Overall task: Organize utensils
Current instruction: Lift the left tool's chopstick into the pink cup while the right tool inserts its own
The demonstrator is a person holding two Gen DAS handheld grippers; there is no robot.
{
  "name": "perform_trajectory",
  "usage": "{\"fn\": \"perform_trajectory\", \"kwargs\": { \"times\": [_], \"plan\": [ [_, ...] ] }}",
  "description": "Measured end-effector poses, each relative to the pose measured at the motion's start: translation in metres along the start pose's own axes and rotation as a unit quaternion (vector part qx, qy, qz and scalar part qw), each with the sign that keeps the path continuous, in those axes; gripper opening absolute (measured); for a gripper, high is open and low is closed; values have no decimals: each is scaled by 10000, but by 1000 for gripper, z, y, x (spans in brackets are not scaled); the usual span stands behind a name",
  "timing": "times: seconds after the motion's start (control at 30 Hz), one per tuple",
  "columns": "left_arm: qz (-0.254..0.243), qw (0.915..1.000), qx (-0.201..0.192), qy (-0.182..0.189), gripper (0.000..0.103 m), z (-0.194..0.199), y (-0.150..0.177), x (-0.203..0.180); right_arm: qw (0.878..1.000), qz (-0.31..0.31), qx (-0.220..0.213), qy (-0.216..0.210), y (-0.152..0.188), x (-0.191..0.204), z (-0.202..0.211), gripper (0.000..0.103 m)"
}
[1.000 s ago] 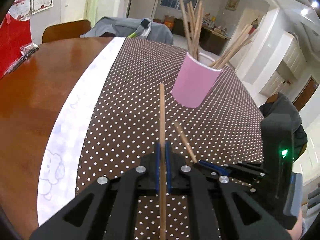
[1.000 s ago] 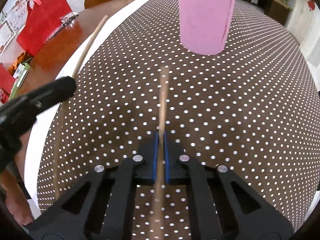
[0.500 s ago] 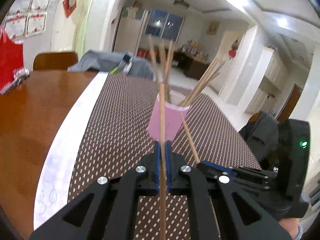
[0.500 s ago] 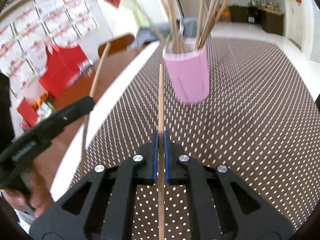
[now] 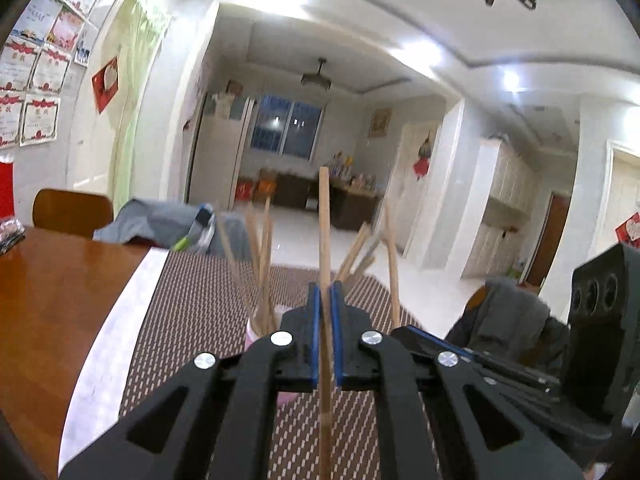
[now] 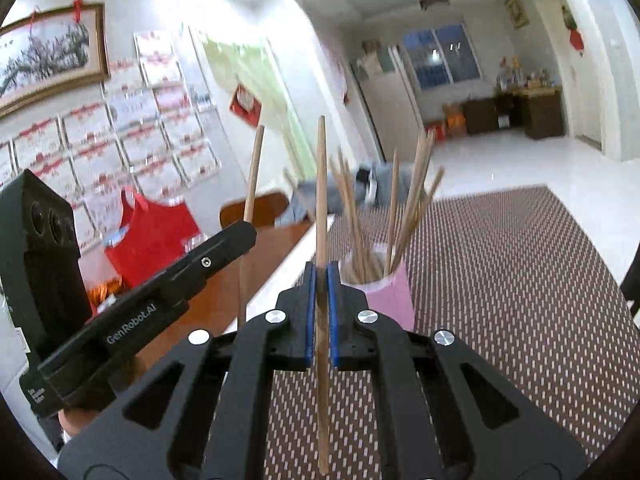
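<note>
From the left wrist camera, the left hand-held gripper (image 5: pixel 325 320) is clenched on one wooden chopstick (image 5: pixel 324 232), which stands upright between its blue pads and rises well above them. Just behind and below the fingers is a pink cup (image 5: pixel 253 334), mostly hidden, with roughly eight more sticks fanning out of it; blur keeps the count uncertain. At lower right the black body of the right hand-held gripper (image 5: pixel 472 356) reaches in, a second chopstick (image 5: pixel 391 264) standing up from it. The cup rests on a brown dotted cloth (image 5: pixel 200 312) with a pale border, laid over a glossy wooden worktop (image 5: pixel 52 288). One wooden chair (image 5: pixel 72 212) stands at the far edge, grey clothing (image 5: pixel 160 226) beside it, and a lit living room with a window lies beyond. The right wrist camera shows the right hand-held gripper (image 6: pixel 319 300) likewise clamped on its single upright chopstick (image 6: pixel 321 192). Here the pink cup (image 6: pixel 390 292) is plainly visible, just right of the fingers, holding about ten sticks. The left hand-held gripper (image 6: pixel 208 256) enters from the left with its chopstick (image 6: pixel 253 176) tilted slightly. Only this view shows the red bag (image 6: pixel 152 232) on the worktop (image 6: pixel 224 292), the rows of certificates (image 6: pixel 132 136) and one framed painting (image 6: pixel 48 56) on the wall.
</note>
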State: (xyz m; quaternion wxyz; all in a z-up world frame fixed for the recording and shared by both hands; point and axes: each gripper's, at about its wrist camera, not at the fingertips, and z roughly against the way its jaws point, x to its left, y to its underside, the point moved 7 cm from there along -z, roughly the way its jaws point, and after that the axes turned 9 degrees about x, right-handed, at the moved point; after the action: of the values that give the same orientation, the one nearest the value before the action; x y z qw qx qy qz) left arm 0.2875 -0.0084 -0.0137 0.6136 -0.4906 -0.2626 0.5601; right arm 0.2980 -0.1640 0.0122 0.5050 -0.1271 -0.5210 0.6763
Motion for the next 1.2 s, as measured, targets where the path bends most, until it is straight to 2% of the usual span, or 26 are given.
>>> {"fn": "perform_trajectory", "kwargs": {
  "times": [0.23,0.43,0.53,0.83,1.2],
  "plan": [
    [127,9976,-672,76,6,-20,-31,6,9965,97,-833,31,-33,-5,-14,6],
    [320,9929,-1140,80,6,-41,-47,20,9917,146,-1272,125,-51,-14,-38,6],
    [347,9898,-1380,-40,6,-55,-52,28,9900,125,-1395,157,-57,-20,-47,6],
    [463,9837,-1724,-216,6,-85,-60,46,9836,229,-1766,288,-69,-30,-61,6],
    [387,9841,-1673,-455,6,-104,-47,55,9808,525,-1833,402,-65,-29,-71,6]
  ]
}}
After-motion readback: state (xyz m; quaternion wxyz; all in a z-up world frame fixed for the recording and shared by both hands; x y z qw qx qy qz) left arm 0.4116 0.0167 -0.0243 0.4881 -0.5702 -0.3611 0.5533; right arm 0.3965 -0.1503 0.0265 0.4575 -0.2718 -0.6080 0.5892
